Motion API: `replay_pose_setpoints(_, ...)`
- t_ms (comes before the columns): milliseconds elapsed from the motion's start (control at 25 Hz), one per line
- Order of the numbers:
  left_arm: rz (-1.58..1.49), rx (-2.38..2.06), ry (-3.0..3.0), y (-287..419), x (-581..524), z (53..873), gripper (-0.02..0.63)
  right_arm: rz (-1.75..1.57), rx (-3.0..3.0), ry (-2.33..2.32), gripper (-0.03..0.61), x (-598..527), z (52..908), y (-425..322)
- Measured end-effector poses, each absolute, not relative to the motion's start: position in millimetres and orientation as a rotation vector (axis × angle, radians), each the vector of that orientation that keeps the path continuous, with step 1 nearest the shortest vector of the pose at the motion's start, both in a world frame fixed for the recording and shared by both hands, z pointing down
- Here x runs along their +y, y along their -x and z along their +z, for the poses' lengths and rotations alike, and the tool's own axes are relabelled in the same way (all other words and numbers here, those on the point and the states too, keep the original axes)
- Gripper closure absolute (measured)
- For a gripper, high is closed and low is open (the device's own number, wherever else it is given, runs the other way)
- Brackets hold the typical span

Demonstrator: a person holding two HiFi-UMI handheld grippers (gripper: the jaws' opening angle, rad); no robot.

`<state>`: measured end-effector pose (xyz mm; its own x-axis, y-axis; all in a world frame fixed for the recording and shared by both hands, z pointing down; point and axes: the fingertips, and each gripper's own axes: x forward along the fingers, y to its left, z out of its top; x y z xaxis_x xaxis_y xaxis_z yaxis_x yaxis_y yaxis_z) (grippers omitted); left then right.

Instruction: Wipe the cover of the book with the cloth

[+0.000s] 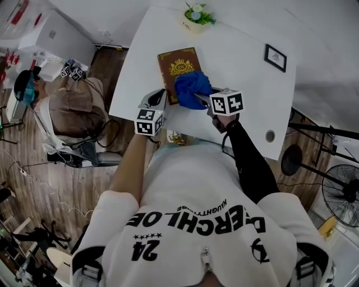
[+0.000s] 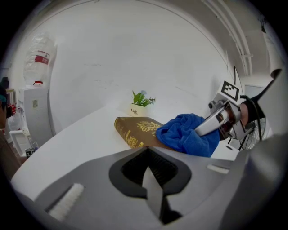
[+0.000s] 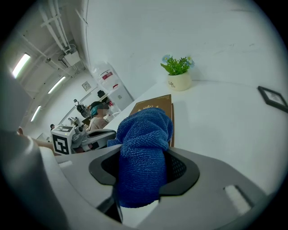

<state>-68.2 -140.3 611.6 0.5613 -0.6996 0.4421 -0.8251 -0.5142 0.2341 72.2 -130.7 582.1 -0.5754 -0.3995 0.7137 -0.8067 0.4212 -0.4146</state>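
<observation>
A brown book (image 1: 178, 66) with a gold emblem lies flat on the white table (image 1: 241, 73). A bunched blue cloth (image 1: 192, 87) rests on the book's near right part. My right gripper (image 1: 203, 100) is shut on the cloth, which fills its jaws in the right gripper view (image 3: 143, 152). The left gripper (image 1: 159, 98) hovers just off the book's near left corner, shut with nothing in it. In the left gripper view the book (image 2: 134, 129), the cloth (image 2: 186, 134) and the right gripper (image 2: 215, 122) lie ahead.
A small potted plant (image 1: 196, 15) stands at the table's far edge beyond the book. A black picture frame (image 1: 275, 57) lies at the right. A cable hole (image 1: 270, 135) is near the front right. A brown chair (image 1: 73, 109) stands left of the table.
</observation>
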Motion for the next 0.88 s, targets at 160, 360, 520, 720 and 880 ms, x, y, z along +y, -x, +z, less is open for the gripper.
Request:
replay_pose_setpoints(160,0.399,-1.24,-2.384,67,-144,611,0.558,1.052,-2.136,-1.061,0.371,-134,582,-87)
replay_pose_setpoints(360,0.394,-1.254,-2.384,66,-146,611,0.558,1.077,-2.118,-1.075,0.37,-135,584,-95)
replay_pose_setpoints(520,0.381,-1.264,-2.363,67,-148,610,0.558,1.029,-2.151,-1.041,0.37,-137,578,-90)
replay_pose_setpoints(720,0.369,-1.291,-2.345,71,-153,609,0.558,0.948,-2.251,-1.001,0.37,-155,550,-67)
replay_pose_setpoints(880,0.369,-1.319,-2.333,79,-168,611,0.558,0.891,-2.302,-0.943,0.37,-183,537,-36)
